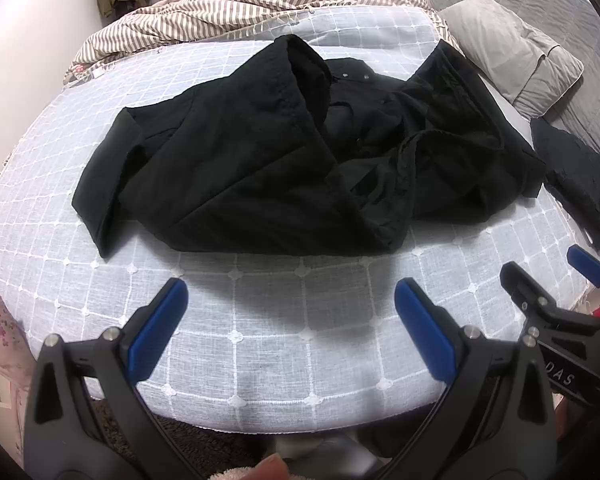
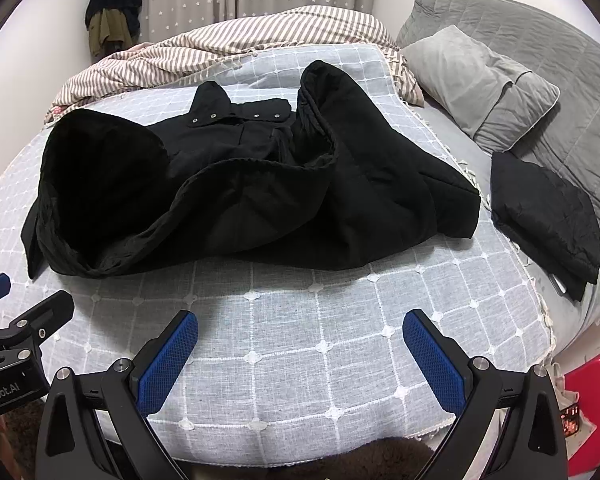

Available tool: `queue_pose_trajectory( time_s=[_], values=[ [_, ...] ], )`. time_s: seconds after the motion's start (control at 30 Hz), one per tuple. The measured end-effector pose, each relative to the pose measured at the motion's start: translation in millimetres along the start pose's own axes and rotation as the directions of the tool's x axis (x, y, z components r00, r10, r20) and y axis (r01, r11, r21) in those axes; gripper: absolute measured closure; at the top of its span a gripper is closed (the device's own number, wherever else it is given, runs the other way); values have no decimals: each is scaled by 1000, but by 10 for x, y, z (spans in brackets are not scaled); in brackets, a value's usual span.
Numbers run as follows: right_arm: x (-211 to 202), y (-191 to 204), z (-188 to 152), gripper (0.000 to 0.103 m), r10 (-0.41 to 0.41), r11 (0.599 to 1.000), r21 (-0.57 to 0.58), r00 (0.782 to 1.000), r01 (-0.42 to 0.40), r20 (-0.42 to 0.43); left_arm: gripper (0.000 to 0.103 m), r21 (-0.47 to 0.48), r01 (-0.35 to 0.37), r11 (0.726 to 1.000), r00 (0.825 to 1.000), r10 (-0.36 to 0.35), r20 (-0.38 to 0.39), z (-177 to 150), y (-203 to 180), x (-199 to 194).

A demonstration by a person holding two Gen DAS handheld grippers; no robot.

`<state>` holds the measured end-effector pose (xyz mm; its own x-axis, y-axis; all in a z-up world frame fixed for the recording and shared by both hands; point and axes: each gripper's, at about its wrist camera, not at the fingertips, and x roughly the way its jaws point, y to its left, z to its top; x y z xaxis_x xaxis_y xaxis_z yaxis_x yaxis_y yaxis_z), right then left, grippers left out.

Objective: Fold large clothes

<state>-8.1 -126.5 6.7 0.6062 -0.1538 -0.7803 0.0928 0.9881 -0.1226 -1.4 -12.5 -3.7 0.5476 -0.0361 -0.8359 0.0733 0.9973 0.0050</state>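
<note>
A large black jacket (image 1: pixel 260 160) lies crumpled in the middle of the bed, its hood and snap-button collar showing; it also shows in the right wrist view (image 2: pixel 260 200). My left gripper (image 1: pixel 292 292) is open and empty, hovering over the bed's near edge, short of the jacket's hem. My right gripper (image 2: pixel 300 326) is open and empty too, beside the left one and equally short of the jacket. Each gripper shows at the edge of the other's view.
The bed has a light blue checked cover (image 2: pixel 300 360). A folded black garment (image 2: pixel 544 216) lies at the right. A striped duvet (image 2: pixel 228 44) is bunched at the far side, grey pillows (image 2: pixel 484 84) at the far right. A red object (image 2: pixel 592 408) stands by the bed's near right corner.
</note>
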Motion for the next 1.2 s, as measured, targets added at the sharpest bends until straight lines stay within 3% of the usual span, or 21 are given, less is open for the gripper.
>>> queue_pose_trajectory(
  time_s=[1.2],
  values=[
    [-33, 38, 6, 0, 4, 1000, -12, 1000, -4, 2, 0, 2, 8, 1000, 1000, -8, 1, 7, -5, -16]
  ],
)
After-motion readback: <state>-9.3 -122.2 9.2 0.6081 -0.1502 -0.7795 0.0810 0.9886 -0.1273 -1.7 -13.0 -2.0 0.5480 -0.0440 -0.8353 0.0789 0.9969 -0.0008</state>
